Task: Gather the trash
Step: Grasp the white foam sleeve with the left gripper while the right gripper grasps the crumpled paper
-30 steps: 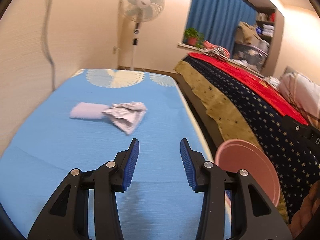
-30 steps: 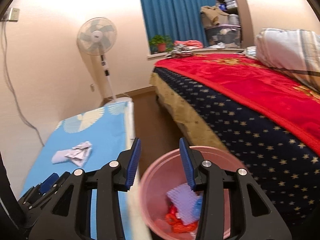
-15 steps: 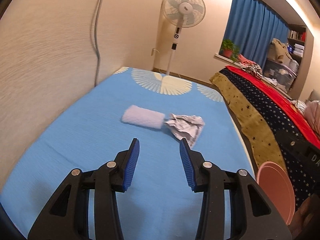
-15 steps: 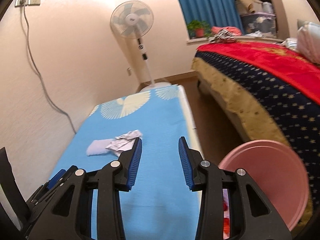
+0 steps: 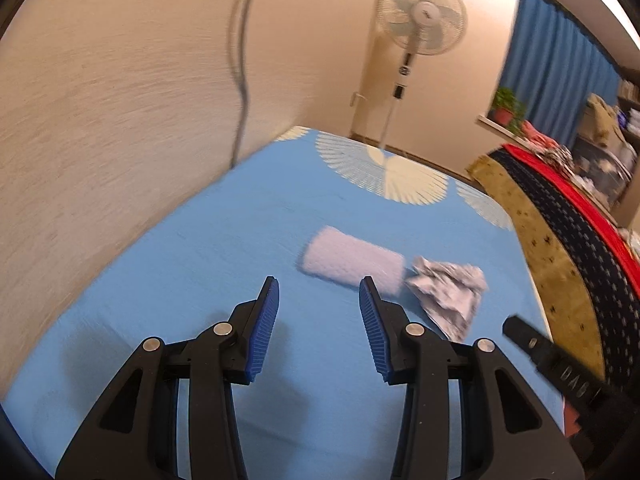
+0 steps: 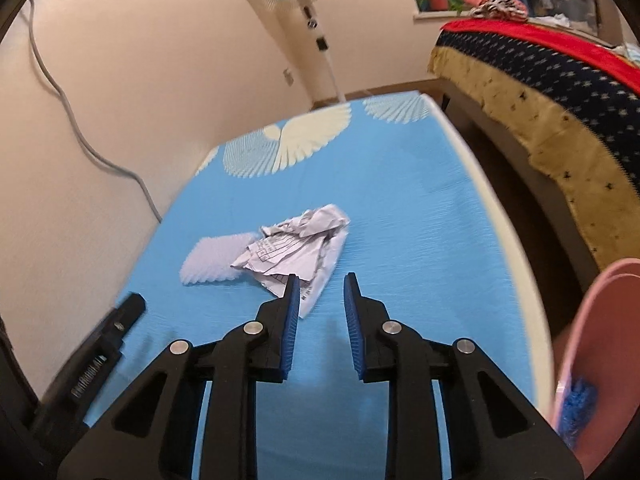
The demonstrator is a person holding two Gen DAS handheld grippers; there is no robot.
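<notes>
Between the right gripper's (image 6: 318,292) closing jaws nothing is caught; the crumpled paper (image 6: 298,246) lies just ahead, slightly left, on the blue mattress (image 6: 400,208). Beside it, touching, the pale roll (image 5: 352,260) lies crosswise ahead of the left gripper (image 5: 318,300), whose jaws stand apart. Both tilt downward. The pink bin (image 6: 600,352) waits right.

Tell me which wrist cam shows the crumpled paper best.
Right wrist: the crumpled paper sits near centre, unblocked, its printed lines readable, overlapping the pale foam piece. Left wrist shows it off to the right, motion-blurred, no print legible.
</notes>
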